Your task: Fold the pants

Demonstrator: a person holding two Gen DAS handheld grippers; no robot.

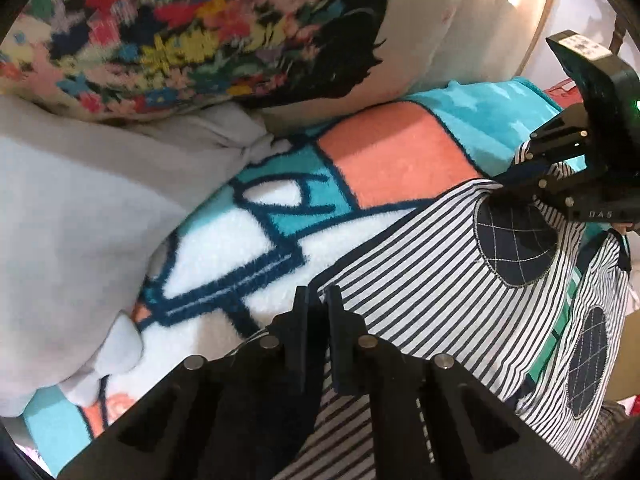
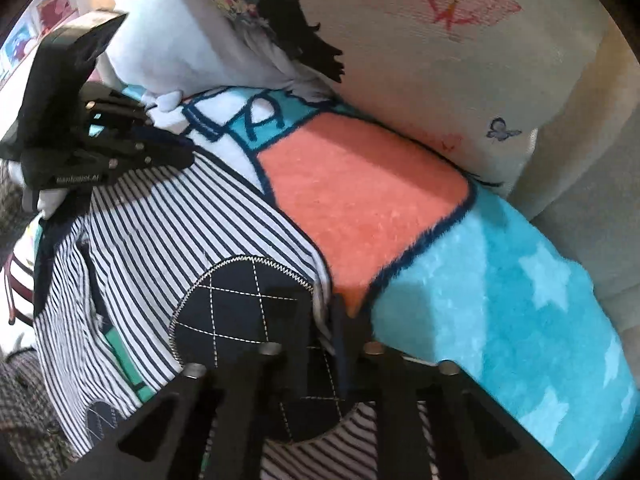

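Navy-and-white striped pants (image 1: 424, 280) with dark quilted knee patches (image 1: 516, 240) lie on a colourful fleece blanket (image 1: 392, 152). My left gripper (image 1: 318, 304) is shut on the pants' edge at one corner. My right gripper (image 2: 328, 316) is shut on the pants' edge beside a knee patch (image 2: 240, 304). Each gripper shows in the other's view: the right one (image 1: 508, 184) at the far right of the left wrist view, the left one (image 2: 180, 156) at the upper left of the right wrist view. The pants (image 2: 160, 220) hang stretched between them, with part draped off the front edge.
A floral knit cushion (image 1: 180, 32) and a white plush blanket (image 1: 80, 208) sit at the back left. A cream cushion with butterflies (image 2: 440, 60) stands behind the blanket (image 2: 500, 300). A checked fabric (image 2: 24, 400) lies at the lower left.
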